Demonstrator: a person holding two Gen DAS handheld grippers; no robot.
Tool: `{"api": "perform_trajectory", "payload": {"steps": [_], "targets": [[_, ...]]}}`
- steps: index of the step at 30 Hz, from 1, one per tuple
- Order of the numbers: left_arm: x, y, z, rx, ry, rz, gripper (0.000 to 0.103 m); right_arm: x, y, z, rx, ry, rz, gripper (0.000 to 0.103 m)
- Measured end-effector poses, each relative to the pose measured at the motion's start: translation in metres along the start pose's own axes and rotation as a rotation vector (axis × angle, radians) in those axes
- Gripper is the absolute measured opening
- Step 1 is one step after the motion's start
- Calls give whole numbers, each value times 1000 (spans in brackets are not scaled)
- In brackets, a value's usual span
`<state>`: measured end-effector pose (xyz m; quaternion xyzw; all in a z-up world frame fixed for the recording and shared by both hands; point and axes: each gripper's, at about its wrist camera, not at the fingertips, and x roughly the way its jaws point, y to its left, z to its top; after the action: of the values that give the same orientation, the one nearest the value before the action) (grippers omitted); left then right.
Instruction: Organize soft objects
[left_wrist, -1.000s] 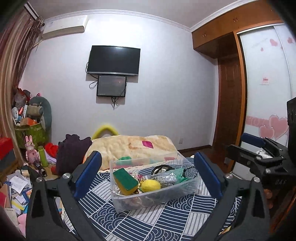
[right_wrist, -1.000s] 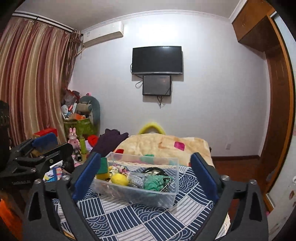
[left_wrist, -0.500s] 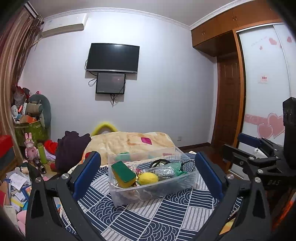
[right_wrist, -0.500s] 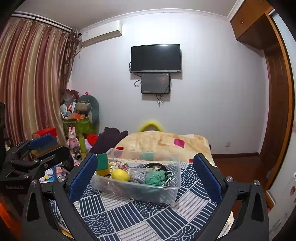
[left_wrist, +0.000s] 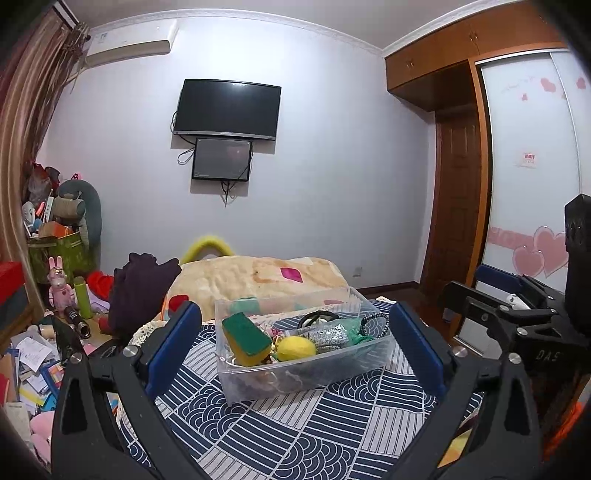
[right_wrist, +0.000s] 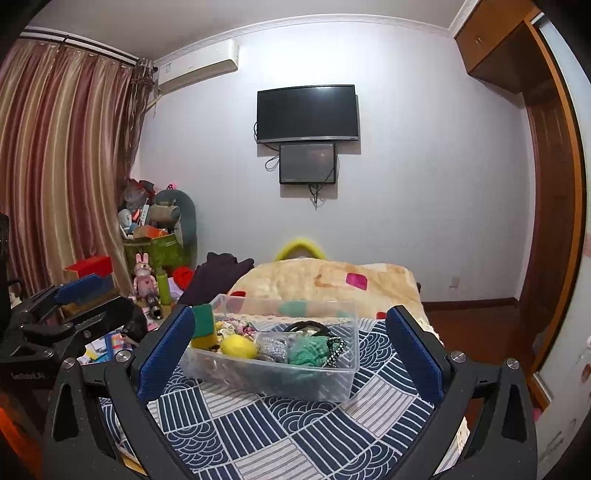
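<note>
The left gripper (left_wrist: 295, 347) and right gripper (right_wrist: 290, 347) both hover with jaws released wide, holding nothing, each framing the clear plastic bin (left_wrist: 306, 376) just ahead. In the left wrist view the other tool's black body, off to the bin's right, bears pale letters that read roughly "DAS" (the rest is hidden). The bin sits on the bed's navy-and-white patterned cover (left_wrist: 280, 428). Inside it, at its left end, leans a green-and-yellow sponge (left_wrist: 246, 338); beside that a yellow pom-pom (left_wrist: 295, 347), then a silver glittery pouch (left_wrist: 328, 336), a green knitted piece (right_wrist: 308, 350) and a black band (left_wrist: 317, 317). Beyond the bin lies a cream blanket (left_wrist: 255, 275); further back, above it, a television (left_wrist: 227, 109) hangs on the wall.
</note>
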<state>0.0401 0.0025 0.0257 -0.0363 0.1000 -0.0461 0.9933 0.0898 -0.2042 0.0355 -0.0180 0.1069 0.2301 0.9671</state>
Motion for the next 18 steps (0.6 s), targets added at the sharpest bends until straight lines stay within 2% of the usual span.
{"api": "perform_trajectory", "payload": {"steps": [18], "targets": [[-2, 0, 0, -2, 7, -2, 103, -1, 1, 0, 1, 2, 0, 103]]}}
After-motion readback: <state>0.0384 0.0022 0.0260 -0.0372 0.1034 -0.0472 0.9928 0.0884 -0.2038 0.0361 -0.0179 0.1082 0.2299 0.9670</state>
